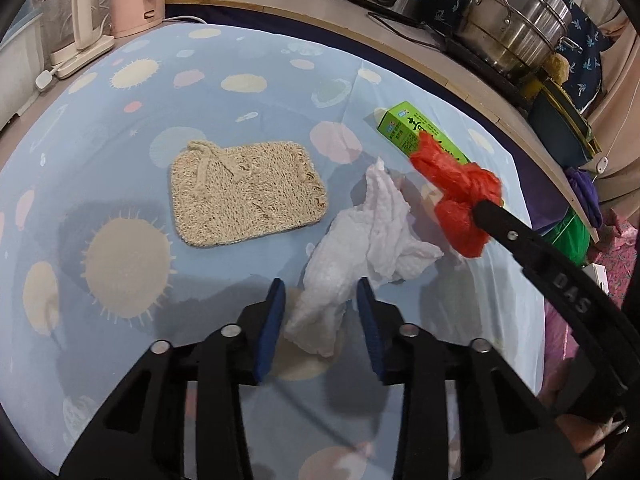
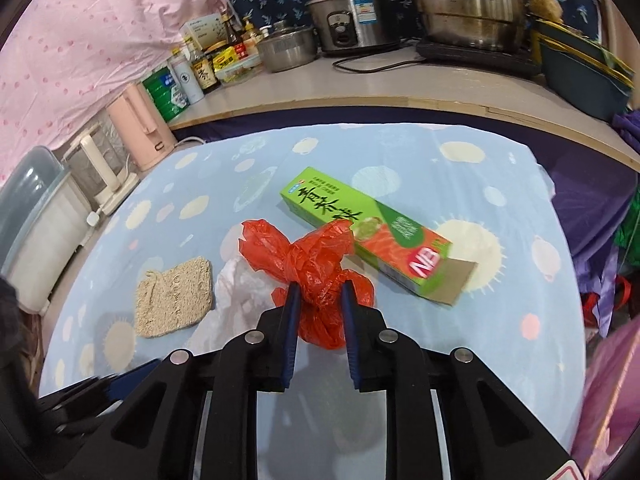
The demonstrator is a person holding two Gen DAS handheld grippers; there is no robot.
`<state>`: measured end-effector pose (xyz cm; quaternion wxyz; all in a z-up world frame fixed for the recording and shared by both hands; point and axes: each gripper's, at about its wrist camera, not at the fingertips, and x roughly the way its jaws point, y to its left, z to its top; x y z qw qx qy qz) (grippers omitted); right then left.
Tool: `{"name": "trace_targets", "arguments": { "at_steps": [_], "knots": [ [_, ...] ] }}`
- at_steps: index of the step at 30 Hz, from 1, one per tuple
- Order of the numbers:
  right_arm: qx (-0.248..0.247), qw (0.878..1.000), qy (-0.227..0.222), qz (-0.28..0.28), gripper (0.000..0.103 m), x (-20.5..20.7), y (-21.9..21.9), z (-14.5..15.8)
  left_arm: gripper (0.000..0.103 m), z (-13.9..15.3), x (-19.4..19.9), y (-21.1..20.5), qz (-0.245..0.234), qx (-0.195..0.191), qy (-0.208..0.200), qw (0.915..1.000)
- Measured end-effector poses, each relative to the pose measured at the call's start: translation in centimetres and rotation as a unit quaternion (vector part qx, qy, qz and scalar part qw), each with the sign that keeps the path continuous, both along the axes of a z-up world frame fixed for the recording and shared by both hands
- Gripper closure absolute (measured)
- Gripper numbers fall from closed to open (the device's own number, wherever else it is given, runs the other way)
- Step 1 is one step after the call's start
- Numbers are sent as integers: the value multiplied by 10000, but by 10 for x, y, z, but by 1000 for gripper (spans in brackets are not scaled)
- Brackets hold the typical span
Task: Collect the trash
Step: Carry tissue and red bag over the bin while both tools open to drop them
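A crumpled white paper towel [image 1: 360, 240] lies on the blue patterned cloth [image 1: 100, 168]; its near end lies between the open fingers of my left gripper [image 1: 320, 292]. My right gripper [image 2: 320, 292] is shut on a crumpled red plastic bag [image 2: 316, 264] and holds it above the cloth; from the left wrist view the bag [image 1: 456, 196] hangs at the right gripper's tip. A green and orange box [image 2: 368, 236] lies just behind the bag. The towel [image 2: 236, 284] also shows left of the bag.
A tan woven scrub pad [image 1: 244, 192] lies left of the towel. Kettles [image 1: 80, 20] stand at the cloth's far left. A wooden counter [image 2: 360, 92] behind holds steel pots [image 2: 468, 0], a rice cooker and bottles. A green bag [image 1: 572, 232] sits off the right edge.
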<state>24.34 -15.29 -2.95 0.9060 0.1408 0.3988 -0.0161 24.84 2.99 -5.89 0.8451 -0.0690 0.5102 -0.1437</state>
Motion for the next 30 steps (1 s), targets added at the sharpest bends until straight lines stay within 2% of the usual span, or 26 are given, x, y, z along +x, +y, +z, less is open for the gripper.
{"name": "trace_targets", "arguments": {
  "at_steps": [3, 6, 30],
  "knots": [
    [-11, 9999, -37, -111, 84, -17, -11, 7, 91, -4, 0, -3, -21, 7, 79, 10000],
    [27, 9997, -60, -222, 84, -35, -23, 14, 97, 1, -6, -4, -29, -6, 49, 10000],
    [236, 9972, -275, -649, 84, -160, -68, 38, 99, 85, -122, -39, -717, -45, -704, 9949]
  ]
}}
